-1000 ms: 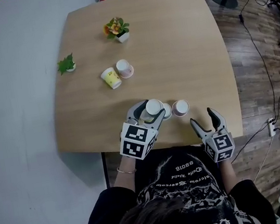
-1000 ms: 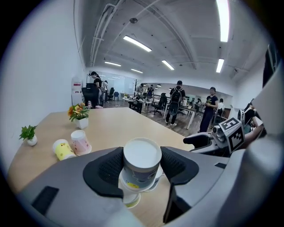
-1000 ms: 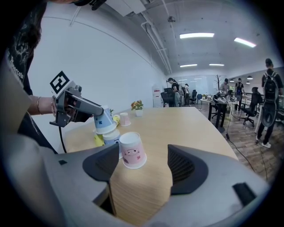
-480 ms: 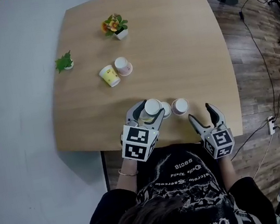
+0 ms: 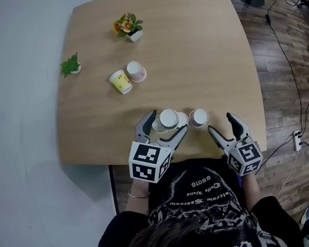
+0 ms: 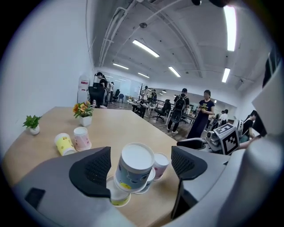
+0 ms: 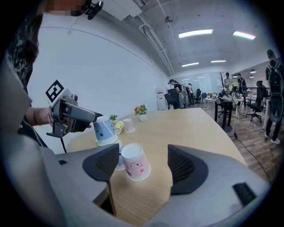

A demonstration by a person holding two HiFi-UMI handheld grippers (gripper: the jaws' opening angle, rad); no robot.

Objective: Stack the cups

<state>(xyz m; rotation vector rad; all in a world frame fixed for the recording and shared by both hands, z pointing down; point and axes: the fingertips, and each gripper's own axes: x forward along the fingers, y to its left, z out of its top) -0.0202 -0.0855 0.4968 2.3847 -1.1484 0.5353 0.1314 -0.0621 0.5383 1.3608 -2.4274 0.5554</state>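
Wooden table (image 5: 202, 54), cups (image 5: 169, 117), plank floor (image 5: 285, 70)

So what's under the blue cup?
Two more upside-down cups sit under the blue cup: a yellow-printed cup and a white-rimmed cup beside it. Only their rims show; their bodies are covered.

Open-plan office; desks (image 6: 134, 103), chairs (image 6: 166, 109), strip lights (image 6: 145, 48), ppl (image 6: 203, 116) about

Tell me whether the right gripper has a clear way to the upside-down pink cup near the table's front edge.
Probably yes: the right gripper has its jaws open, and the pink cup stands just ahead of them with only bare table between.
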